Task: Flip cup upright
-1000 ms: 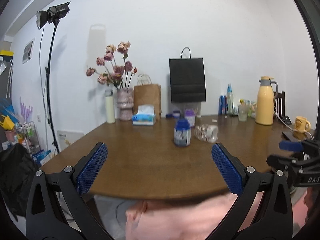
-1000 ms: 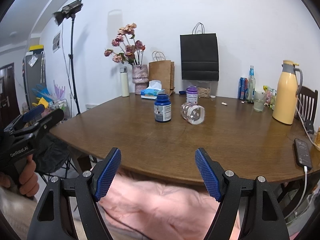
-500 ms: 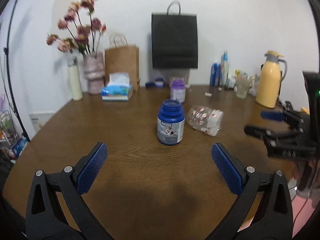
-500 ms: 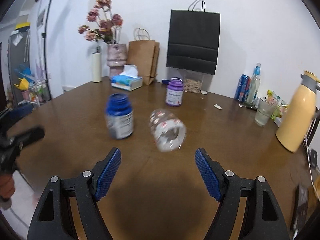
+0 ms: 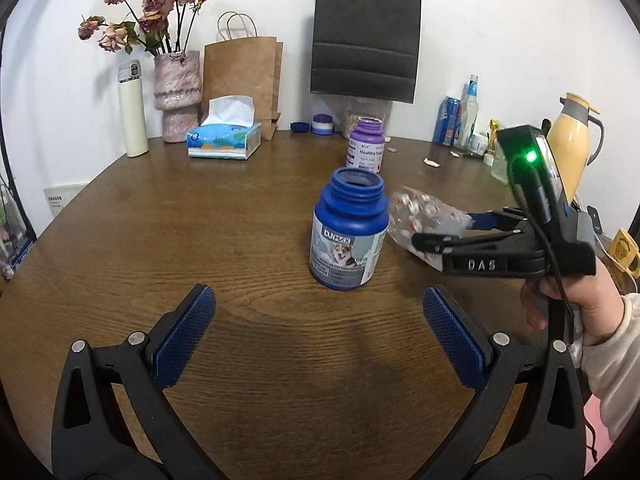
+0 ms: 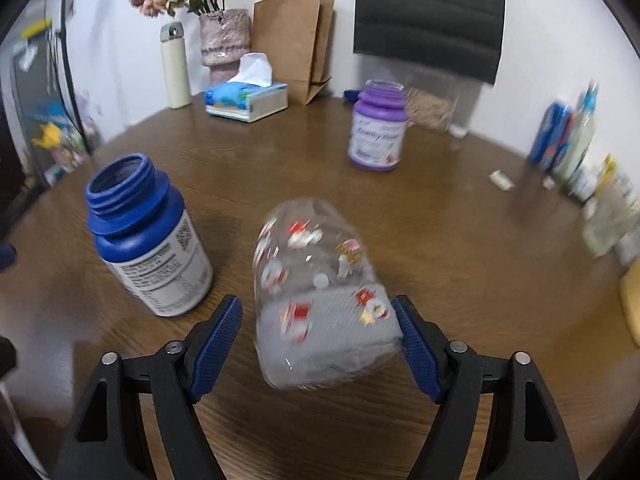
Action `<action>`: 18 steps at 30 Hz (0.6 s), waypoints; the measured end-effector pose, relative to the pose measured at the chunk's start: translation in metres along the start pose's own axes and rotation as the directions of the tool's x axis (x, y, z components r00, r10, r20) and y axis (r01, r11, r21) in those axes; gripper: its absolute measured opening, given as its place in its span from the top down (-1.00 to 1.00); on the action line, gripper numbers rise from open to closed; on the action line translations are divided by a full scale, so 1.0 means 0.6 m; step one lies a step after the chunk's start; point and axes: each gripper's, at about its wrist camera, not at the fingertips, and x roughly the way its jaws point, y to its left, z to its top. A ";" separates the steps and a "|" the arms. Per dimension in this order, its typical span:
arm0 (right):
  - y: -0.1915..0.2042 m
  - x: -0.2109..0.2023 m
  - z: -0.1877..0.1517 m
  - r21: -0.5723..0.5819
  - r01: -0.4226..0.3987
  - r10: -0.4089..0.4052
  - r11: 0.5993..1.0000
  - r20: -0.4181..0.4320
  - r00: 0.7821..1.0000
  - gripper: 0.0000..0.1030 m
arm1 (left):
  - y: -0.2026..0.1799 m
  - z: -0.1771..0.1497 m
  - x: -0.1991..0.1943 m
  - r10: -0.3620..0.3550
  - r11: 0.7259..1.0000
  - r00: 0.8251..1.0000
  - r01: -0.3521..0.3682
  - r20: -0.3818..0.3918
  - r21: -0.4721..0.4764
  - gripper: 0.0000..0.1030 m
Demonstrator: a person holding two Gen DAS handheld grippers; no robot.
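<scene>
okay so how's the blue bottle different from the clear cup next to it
The blue bottle stands upright; the clear cup lies on its side. The blue bottle is opaque with a printed label; the clear cup is see-through with small red and white pictures. The right gripper brackets the clear cup only. Both have no lid.

Clear cup (image 6: 320, 292) with red-and-white prints, blue bottle (image 5: 349, 229), purple bottle (image 5: 366, 149), brown wood-grain table (image 5: 240, 220), black bag (image 5: 365, 36)

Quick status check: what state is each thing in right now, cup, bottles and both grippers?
Cup: on its side, between the right fingers, not visibly clamped.
Blue bottle: upright, uncapped.
Purple bottle: upright, uncapped.
Right gripper: open, straddling the cup.
Left gripper: open, holding nothing.
</scene>
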 end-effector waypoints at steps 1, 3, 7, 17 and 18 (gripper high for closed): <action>0.000 -0.008 -0.005 0.011 0.000 0.000 1.000 0.009 1.000 -0.34 | -0.001 0.000 -0.002 0.001 1.000 1.000 -0.001 -0.005 0.002 -1.00; 0.006 -0.034 -0.027 0.014 -0.010 0.010 1.000 0.007 1.000 -0.33 | -0.006 -0.002 -0.013 -0.007 1.000 1.000 0.007 -0.007 0.011 -1.00; 0.058 -0.111 -0.100 -0.078 -0.138 0.141 0.987 0.036 0.989 -0.33 | -0.020 -0.004 -0.035 -0.033 0.999 0.999 0.032 0.001 0.028 -1.00; 0.158 -0.172 -0.186 -0.317 -0.274 0.302 0.908 0.044 0.952 -0.37 | -0.052 -0.007 0.037 -0.181 0.982 0.968 0.168 -0.176 -0.083 0.04; 0.153 -0.170 -0.185 -0.311 -0.286 0.314 0.906 0.042 0.948 -0.39 | -0.047 -0.010 0.040 -0.189 0.979 0.968 0.173 -0.165 -0.107 0.04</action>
